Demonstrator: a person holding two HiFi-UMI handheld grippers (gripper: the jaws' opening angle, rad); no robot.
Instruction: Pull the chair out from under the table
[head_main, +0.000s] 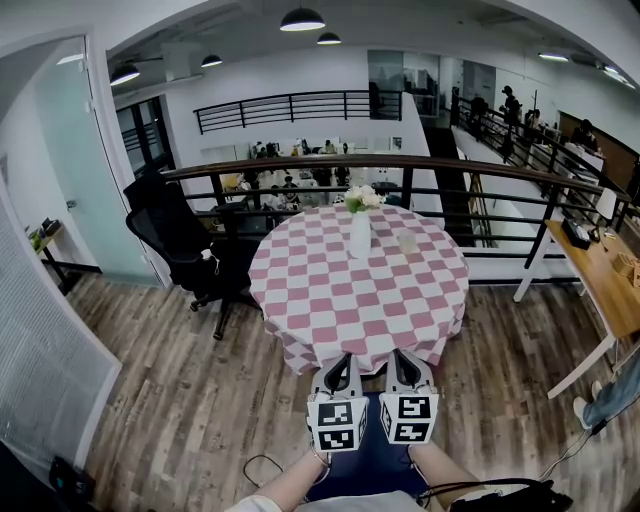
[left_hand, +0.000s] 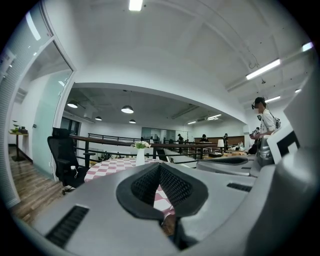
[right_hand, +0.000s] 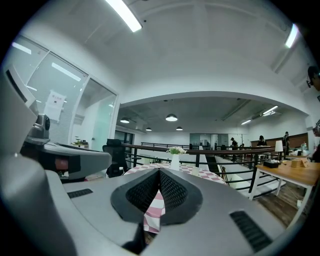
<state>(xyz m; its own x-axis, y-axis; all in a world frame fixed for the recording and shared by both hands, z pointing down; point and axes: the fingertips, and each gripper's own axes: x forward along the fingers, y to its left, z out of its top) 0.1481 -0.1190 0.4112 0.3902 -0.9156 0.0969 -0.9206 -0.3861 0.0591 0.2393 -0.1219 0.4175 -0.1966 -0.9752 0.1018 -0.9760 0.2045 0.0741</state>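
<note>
The left tool (head_main: 339, 372) and the right tool (head_main: 405, 368) were both closed, pads meeting at the tips. They sat level and side by side at the near edge of the round bench (head_main: 330, 300), just under the hem of its pink-checked cloth (head_main: 300, 355). The chair could not be made out under there, only a brown sliver low between each tool's jaws. A white vase (head_main: 360, 235) stood on the bench, and a black office chair (head_main: 175, 235) stood beside it on the left.

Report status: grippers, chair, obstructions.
Left gripper shut, right gripper shut, both at tablecloth edge. Chair not made out beneath it. Black office chair stands apart, left.
</note>
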